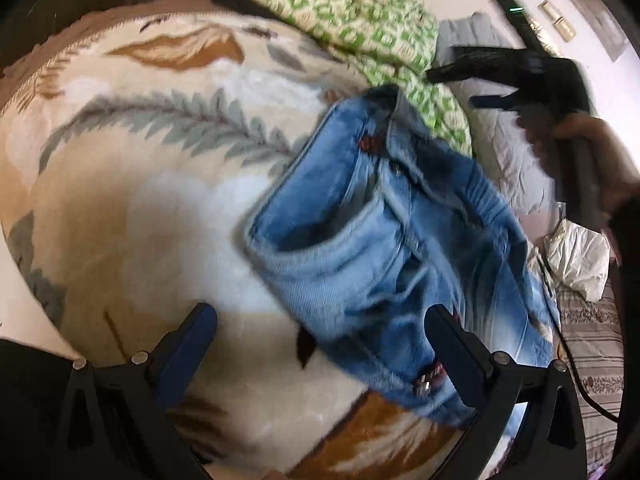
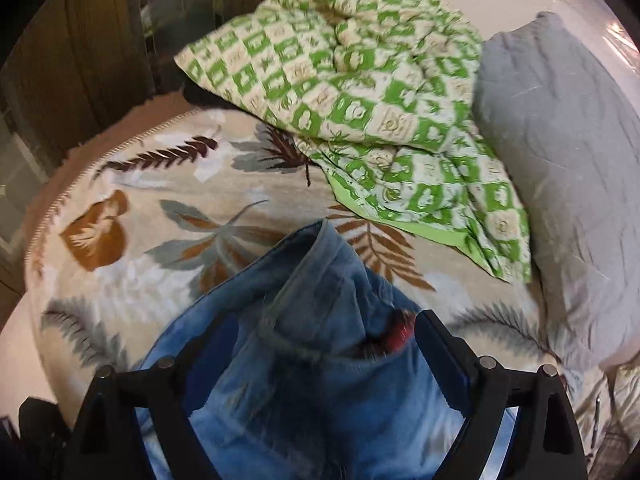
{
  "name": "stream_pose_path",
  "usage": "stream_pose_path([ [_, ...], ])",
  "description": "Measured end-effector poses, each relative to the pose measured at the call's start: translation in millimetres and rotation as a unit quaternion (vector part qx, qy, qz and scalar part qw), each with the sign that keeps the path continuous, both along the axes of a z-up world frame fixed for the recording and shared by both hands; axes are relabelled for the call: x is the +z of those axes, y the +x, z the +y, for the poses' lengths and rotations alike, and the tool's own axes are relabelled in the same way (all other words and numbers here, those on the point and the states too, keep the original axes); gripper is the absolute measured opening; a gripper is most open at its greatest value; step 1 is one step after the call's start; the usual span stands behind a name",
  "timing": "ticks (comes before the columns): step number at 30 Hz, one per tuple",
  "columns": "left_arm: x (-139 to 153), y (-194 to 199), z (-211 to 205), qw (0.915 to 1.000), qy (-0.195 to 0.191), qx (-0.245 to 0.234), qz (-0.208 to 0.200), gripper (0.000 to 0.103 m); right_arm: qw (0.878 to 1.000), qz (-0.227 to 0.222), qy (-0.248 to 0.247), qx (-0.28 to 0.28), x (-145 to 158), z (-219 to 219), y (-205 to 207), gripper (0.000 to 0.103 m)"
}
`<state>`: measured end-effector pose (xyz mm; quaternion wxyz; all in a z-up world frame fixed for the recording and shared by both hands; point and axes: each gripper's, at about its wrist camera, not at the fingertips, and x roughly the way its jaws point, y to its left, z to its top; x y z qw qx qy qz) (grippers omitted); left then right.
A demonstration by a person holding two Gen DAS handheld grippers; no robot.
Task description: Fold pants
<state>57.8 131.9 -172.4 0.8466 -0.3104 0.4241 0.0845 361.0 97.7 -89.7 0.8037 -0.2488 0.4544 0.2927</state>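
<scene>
While both tools point steeply down at the bed, we list the following. Left gripper [image 1: 320, 344]: one, fingers spread wide, nothing clamped; its right finger [image 1: 452, 344] overlaps the denim in the picture, though we cannot tell if it touches. Right gripper [image 2: 320, 344]: one, fingers set far apart, the denim lying under and between them; the pads do not appear to press on it. In the left wrist view it also shows at about 2 o'clock, blurred, carried by one hand [image 1: 576, 148] gripping its handle.

Pants [image 1: 400, 240]: one pair, light blue jeans, bunched on the leaf-print blanket [image 1: 140, 200], running from centre toward 5 o'clock in the left view; from centre toward 6 o'clock in the right view. One small red patch shows on the denim.

Blanket: one, cream with brown and grey leaves. Green checked quilt [image 2: 360, 100]: one, crumpled, at 12 to 1 o'clock. Grey pillow [image 2: 560, 140]: one, at 3 o'clock.
</scene>
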Motion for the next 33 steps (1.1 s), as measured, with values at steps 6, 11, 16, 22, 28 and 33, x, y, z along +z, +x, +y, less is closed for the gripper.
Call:
stream_pose_path([
  [6,0.0,16.6,-7.7,0.9991,0.042,0.002,-0.001,0.103,0.999,-0.002,-0.046,-0.017,-37.0,27.1,32.1,0.091],
  [11,-0.9,20.2,-3.3,0.9991,0.043,0.003,-0.007,0.103,0.995,-0.006,-0.093,-0.031,-67.2,38.5,48.1,0.079],
  [16,3.4,12.0,1.4,0.9964,0.081,0.022,0.008,0.049,0.994,0.02,-0.095,-0.043,-83.5,34.1,51.2,0.027],
  [22,12.0,7.5,18.4,0.9988,0.046,0.009,-0.015,0.016,0.997,-0.004,-0.064,-0.042,-53.0,28.8,43.2,0.021],
  [28,57.5,-3.1,30.4,0.9924,0.082,0.021,-0.09,0.015,0.998,-0.048,0.001,-0.047,2.9,31.7,40.6,0.021],
  [33,83.5,-8.8,51.9,0.9827,0.121,0.053,-0.13,0.015,0.993,-0.077,0.075,-0.054,42.3,44.7,38.4,0.021],
])
